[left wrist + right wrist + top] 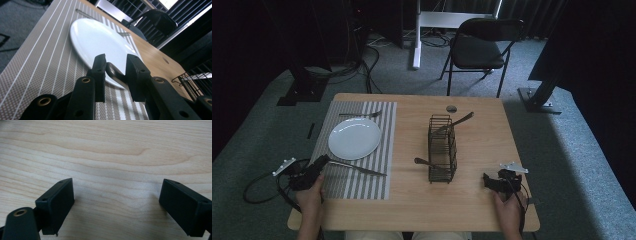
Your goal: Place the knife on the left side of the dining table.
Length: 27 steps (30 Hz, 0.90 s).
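Jaws of the left gripper (115,72) stand either side of a table knife's handle (115,72), nearly closed on it, though contact on both sides can't be confirmed. From the high view, the knife (357,168) lies on the striped placemat (362,185), just below the white plate (354,138). If the grip is loose, I judge the smooth handle could slip or swing and knock the plate rim. Further right stands the wire cutlery caddy (442,148), holding utensils; a careless sweep might tip it. At far right, the right gripper (116,202) has its jaws wide apart, empty, over bare wooden table (105,150).
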### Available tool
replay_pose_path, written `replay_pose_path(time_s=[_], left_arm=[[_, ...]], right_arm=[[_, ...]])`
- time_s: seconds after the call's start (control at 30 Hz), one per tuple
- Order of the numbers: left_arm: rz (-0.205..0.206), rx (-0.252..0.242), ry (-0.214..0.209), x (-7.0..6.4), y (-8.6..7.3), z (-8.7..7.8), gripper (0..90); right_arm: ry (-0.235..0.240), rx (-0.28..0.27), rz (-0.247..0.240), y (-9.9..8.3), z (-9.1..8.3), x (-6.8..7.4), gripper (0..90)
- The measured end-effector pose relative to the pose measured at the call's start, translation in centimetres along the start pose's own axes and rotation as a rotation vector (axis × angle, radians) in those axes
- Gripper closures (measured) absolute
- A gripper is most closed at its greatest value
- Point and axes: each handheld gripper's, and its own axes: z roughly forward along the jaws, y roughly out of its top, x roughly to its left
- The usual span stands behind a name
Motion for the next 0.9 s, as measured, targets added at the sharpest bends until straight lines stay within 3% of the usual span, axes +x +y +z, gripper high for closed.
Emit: replay_pose_path(time_s=[0.1, 0.27, 0.33, 0.43, 0.6, 0.7, 0.73, 0.8, 0.87, 0.9], left_arm=[[-0.015, 0.014, 0.003, 0.6, -0.3, 0.3, 69.8], [0.004, 0.034, 0.023, 0.9, -0.5, 0.5, 67.9], [-0.029, 0.039, 0.011, 1.4, -0.8, 0.6, 67.9], [-0.041, 0.046, 0.014, 1.7, -1.0, 0.6, 67.9], [-0.022, 0.068, 0.029, 1.8, -1.0, 0.7, 66.4], [0.039, 0.096, 0.089, 1.5, -1.0, 0.8, 63.3], [0.057, 0.117, 0.141, 1.2, -1.0, 1.0, 58.8], [0.075, 0.143, 0.188, 1.0, -1.1, 1.3, 52.2], [0.075, 0.143, 0.188, 1.0, -1.1, 1.3, 49.8], [0.142, 0.166, 0.263, 0.5, -1.2, 1.5, 45.8]], right_arm=[[0.0, 0.0, 0.0, 0.0, 0.0, 0.0, 11.7], [-0.001, 0.0, 0.0, 0.0, 0.0, 0.0, 11.7], [-0.001, 0.0, 0.001, 0.0, 0.0, 0.0, 11.7], [-0.001, 0.0, 0.001, 0.0, 0.0, 0.0, 11.7], [-0.001, 0.0, 0.0, 0.0, 0.0, 0.0, 11.7], [-0.001, 0.0, 0.0, 0.0, 0.0, 0.0, 11.7], [-0.001, 0.0, 0.0, 0.0, 0.0, 0.0, 11.7], [-0.001, 0.0, 0.001, 0.0, 0.0, 0.0, 11.7], [-0.001, 0.0, 0.001, 0.0, 0.0, 0.0, 11.7], [-0.001, 0.0, 0.001, 0.0, 0.0, 0.0, 11.8]])
